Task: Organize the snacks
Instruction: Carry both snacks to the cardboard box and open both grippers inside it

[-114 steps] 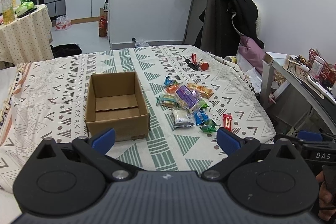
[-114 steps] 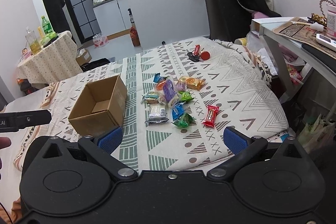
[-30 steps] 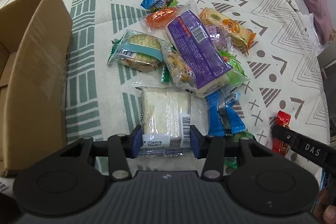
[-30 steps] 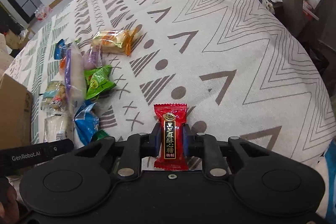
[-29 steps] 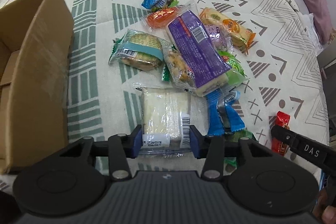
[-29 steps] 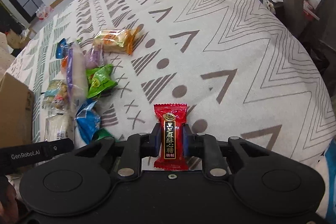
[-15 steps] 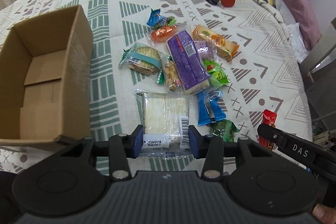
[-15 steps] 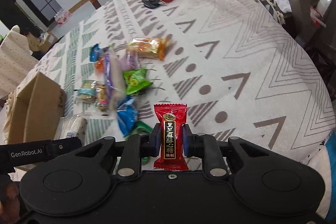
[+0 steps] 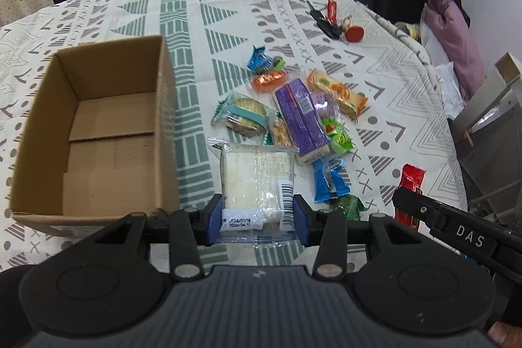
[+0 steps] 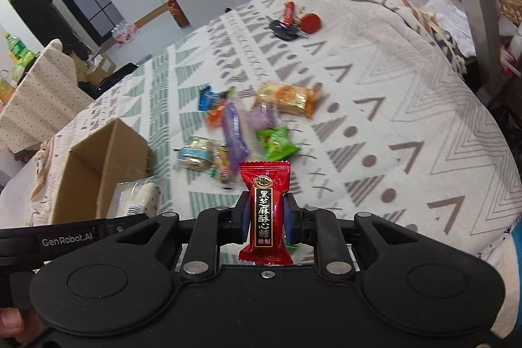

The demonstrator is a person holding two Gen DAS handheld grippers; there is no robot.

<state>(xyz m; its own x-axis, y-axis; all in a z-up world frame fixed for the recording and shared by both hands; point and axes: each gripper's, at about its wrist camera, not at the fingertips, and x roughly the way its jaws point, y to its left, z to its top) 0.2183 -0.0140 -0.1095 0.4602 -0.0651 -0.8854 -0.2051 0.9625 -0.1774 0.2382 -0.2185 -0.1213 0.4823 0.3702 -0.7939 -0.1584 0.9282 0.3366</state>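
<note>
A clear-wrapped pale square cake packet with a barcode label [image 9: 257,181] sits low in the middle of the left wrist view, pinched at its near end between the blue pads of the left gripper [image 9: 257,219]. To its left, filling the left half of the frame, stands an open brown cardboard box [image 9: 98,132], its right wall just beside the packet.

In the right wrist view a red foil candy with gold Chinese lettering [image 10: 265,211] stands upright at lower centre, clamped narrowly by the right gripper [image 10: 265,225]; the same candy shows at the lower right of the left wrist view.

Above and right of the cake packet, mid-frame, lies the loose heap of snacks on the patterned white, green and grey cloth [image 9: 189,8]: a long purple bar packet [image 9: 301,119], a teal-banded biscuit sandwich packet [image 9: 243,114], an orange-and-yellow cake packet [image 9: 337,92], a bright green sweet [image 9: 339,137], a blue twisted wrapper [image 9: 329,180] and a small orange packet [image 9: 269,79]. Farther up, towards the upper right, a bunch of black keys with red tags [image 9: 332,18] rests apart from the heap.
</note>
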